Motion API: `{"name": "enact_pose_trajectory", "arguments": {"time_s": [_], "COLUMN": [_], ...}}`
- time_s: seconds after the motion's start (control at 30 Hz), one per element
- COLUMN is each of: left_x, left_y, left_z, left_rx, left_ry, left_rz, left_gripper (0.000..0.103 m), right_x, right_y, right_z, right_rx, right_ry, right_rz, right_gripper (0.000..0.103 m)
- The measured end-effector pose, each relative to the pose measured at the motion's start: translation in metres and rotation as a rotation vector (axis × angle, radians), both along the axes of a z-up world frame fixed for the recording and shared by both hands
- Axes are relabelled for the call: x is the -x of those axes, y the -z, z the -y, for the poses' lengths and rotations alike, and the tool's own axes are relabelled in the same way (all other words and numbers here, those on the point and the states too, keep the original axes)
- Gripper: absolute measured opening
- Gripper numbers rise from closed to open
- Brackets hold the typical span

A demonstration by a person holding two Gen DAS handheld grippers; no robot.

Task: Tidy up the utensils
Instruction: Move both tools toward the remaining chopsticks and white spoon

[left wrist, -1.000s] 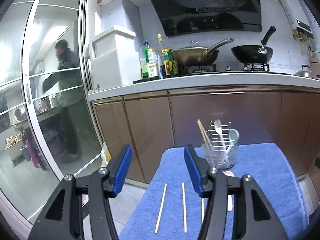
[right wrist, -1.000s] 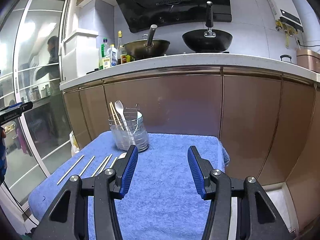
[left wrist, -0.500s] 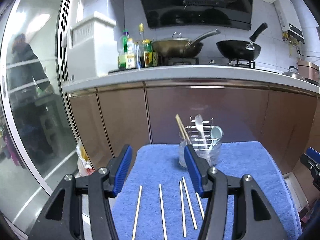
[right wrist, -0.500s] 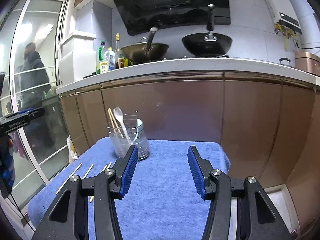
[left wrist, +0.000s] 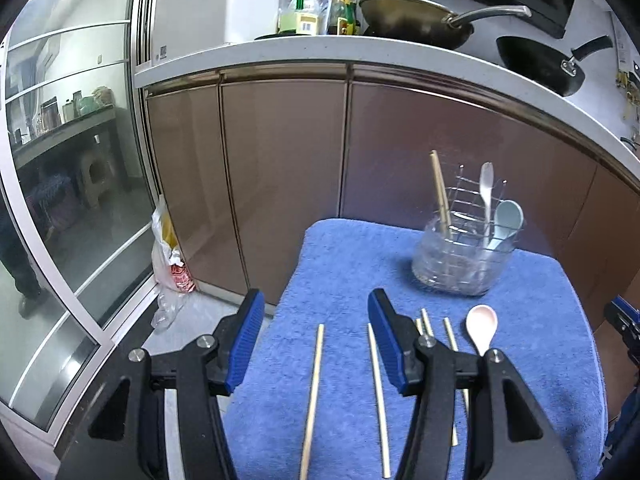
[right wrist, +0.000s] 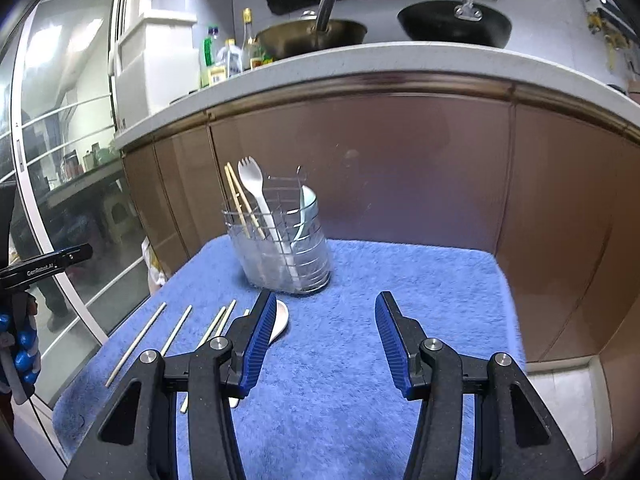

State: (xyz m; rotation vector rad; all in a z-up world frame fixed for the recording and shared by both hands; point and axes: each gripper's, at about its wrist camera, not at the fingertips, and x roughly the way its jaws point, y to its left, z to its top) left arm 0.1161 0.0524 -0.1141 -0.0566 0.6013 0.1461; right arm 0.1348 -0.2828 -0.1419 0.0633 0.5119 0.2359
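The left gripper (left wrist: 316,312) hangs over the near left part of the blue towel (left wrist: 344,256), its jaws apart and holding nothing; the right gripper (right wrist: 324,320) hangs over the towel's middle, jaws likewise apart and empty. Loose chopsticks (left wrist: 313,392) lie flat on the towel toward its left edge, their long axes running from the near edge toward the far edge, roughly parallel and a little apart; the near ends of several are cut off by the frame or hidden behind the left gripper's fingers. A pink spoon (left wrist: 481,325) lies just to the right of them, bowl toward the far edge, its handle hidden behind the gripper. The holder (right wrist: 282,248), a clear tub with a wire rack, stands upright near the towel's far edge; in it stand two chopsticks (right wrist: 240,204), a white spork (right wrist: 260,200) with tines up, and a pale blue spoon (left wrist: 505,220), all leaning slightly; their lower ends blur behind the plastic.
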Motion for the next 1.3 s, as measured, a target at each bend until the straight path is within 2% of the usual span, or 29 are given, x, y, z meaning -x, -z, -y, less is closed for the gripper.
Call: {"name": "enact_pose_trajectory", "arguments": {"time_s": [0.3,0.43,0.5,0.7,0.77,0.83,0.97,1.07,1.3], "left_x": [0.010,0.007,0.001,-0.034,-0.055,-0.072,-0.114,-0.133,-0.156], "left_y": [-0.020,-0.021,-0.018,-0.001,0.010,0.021,0.058,0.078,0.099], "left_z": [-0.026,-0.030,-0.029,-0.009,0.003,0.013,0.032,0.045,0.061], "left_rx": [-0.015,0.029,0.080,0.282,0.351,0.396,0.514,0.536,0.490], "left_ry": [-0.052,-0.027,0.017,0.229,0.310,0.353,0.405,0.408,0.358], "left_rz": [0.032,0.018,-0.011,-0.137,-0.198,-0.246,-0.415,-0.512,-0.608], "left_gripper": [0.052,0.052,0.052,0.051,0.047,0.042,0.036,0.032,0.030], "right_x": [-0.037,-0.039,-0.038,-0.039,-0.045,-0.051,-0.064,-0.074,-0.092], "right_y": [0.014,0.011,0.009,0.004,0.009,0.015,0.030,0.041,0.060], "right_z": [-0.027,-0.037,-0.040,-0.031,-0.029,-0.029,-0.031,-0.031,-0.035], "right_rx": [-0.036,-0.036,-0.028,-0.028,-0.044,-0.055,-0.062,-0.069,-0.069], "right_ry": [-0.053,-0.081,-0.097,-0.118,-0.135,-0.152,-0.188,-0.205,-0.232], "right_rz": [-0.022,-0.027,-0.040,-0.083,-0.115,-0.150,-0.218,-0.259,-0.312], "right_gripper": [0.051,0.051,0.051,0.050,0.048,0.045,0.040,0.035,0.033]}}
